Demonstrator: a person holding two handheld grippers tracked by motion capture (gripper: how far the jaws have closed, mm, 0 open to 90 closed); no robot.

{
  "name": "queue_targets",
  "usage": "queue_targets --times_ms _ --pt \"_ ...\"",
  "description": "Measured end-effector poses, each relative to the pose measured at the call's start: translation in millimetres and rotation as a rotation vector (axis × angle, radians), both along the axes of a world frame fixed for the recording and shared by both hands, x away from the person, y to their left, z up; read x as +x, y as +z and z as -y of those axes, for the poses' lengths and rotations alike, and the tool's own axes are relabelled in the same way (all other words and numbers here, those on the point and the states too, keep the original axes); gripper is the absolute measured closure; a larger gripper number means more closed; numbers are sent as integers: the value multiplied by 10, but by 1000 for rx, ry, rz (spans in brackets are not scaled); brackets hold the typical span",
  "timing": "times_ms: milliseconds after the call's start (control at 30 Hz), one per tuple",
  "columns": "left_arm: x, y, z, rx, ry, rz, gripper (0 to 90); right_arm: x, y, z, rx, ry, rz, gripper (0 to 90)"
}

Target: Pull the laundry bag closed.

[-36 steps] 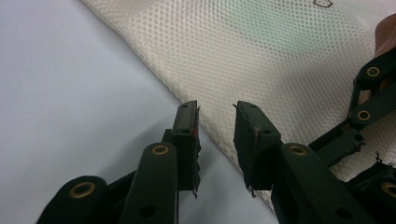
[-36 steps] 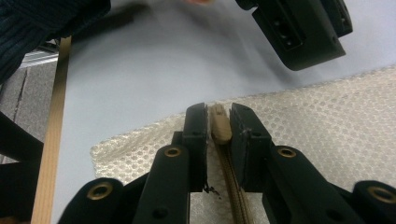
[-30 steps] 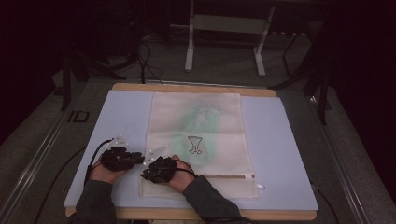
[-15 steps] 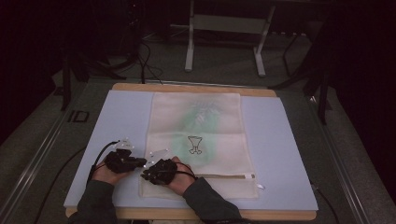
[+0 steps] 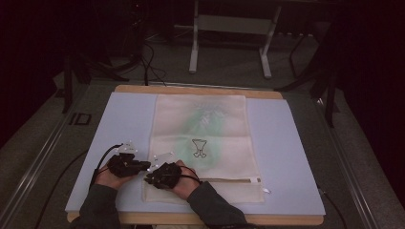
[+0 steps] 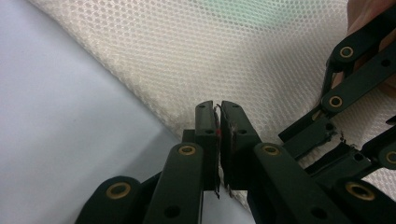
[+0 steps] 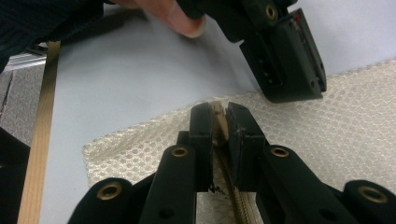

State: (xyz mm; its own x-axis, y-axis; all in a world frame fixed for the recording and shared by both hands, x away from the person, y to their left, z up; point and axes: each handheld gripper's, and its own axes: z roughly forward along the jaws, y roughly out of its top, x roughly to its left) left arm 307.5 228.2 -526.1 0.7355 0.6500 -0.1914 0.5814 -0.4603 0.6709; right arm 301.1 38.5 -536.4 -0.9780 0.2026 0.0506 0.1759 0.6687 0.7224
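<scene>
A cream mesh bag [image 5: 205, 138] with a black goblet print lies flat on the pale blue mat [image 5: 286, 143]. Its zipper [image 5: 229, 180] runs along the near edge. Both grippers meet at the bag's near left corner. In the left gripper view, my left gripper [image 6: 218, 109] is shut at the bag's [image 6: 210, 46] left edge, and the mesh appears pinched between the jaws. My right gripper [image 7: 219, 112] is shut on the beige zipper end, with the zipper [image 7: 229, 196] trailing below. From above, the left gripper [image 5: 145, 167] and right gripper [image 5: 149, 180] nearly touch.
The mat covers a wooden table [image 5: 191, 89] whose near edge is just behind the person's forearms. Black cables trail off the left gripper over the mat. A metal stand [image 5: 229, 24] and more cables are on the floor beyond the table.
The left gripper has shifted slightly nearer, closing in on the bag's corner beside the right gripper. The right gripper has barely moved.
</scene>
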Motion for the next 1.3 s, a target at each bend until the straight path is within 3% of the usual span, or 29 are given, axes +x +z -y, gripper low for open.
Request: queue_targets --times_ms 233,533,1300 --pt "12 -30 20 11 -11 -55 873 3 1 0 1 -1 -5 811" --pt "1 -25 15 20 -1 -84 897 37 2 25 18 -18 -62 814" --pt "5 -23 18 28 -8 -98 900 13 51 153 -48 23 13 824"
